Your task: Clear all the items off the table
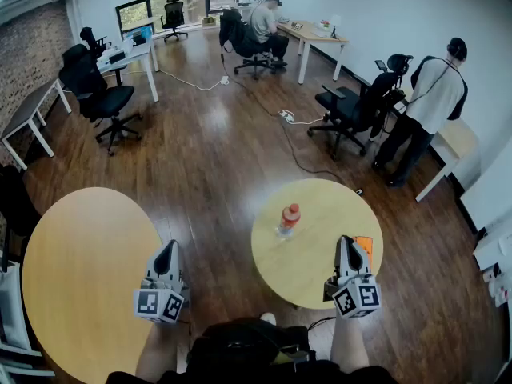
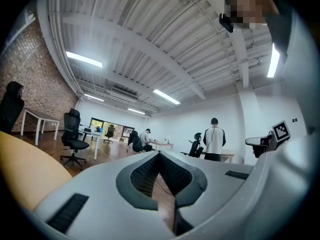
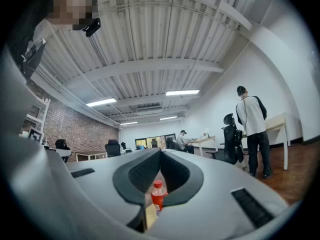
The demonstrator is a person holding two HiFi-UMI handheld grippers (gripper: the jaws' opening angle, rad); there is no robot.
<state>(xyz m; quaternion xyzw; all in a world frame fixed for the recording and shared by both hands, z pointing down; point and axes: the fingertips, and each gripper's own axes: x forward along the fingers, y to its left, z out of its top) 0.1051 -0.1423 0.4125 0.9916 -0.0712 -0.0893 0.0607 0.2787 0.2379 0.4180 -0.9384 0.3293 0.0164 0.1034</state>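
Observation:
A clear bottle with a red label and orange cap (image 1: 288,219) stands upright on the small round wooden table (image 1: 320,272), left of its middle. In the right gripper view the bottle (image 3: 158,194) shows through the gap under the jaws, some way ahead. A flat orange item (image 1: 366,246) lies at the table's right edge, partly hidden by my right gripper (image 1: 345,242), which hovers shut and empty over the table's near right part. My left gripper (image 1: 169,247) is shut and empty too, held over the floor between the two tables, left of the bottle.
A large round wooden table (image 1: 80,278) fills the lower left. Beyond are office chairs (image 1: 348,110), desks (image 1: 312,34), a cable with a power strip on the wooden floor (image 1: 286,117), a seated person (image 1: 262,24) and a standing person (image 1: 428,106).

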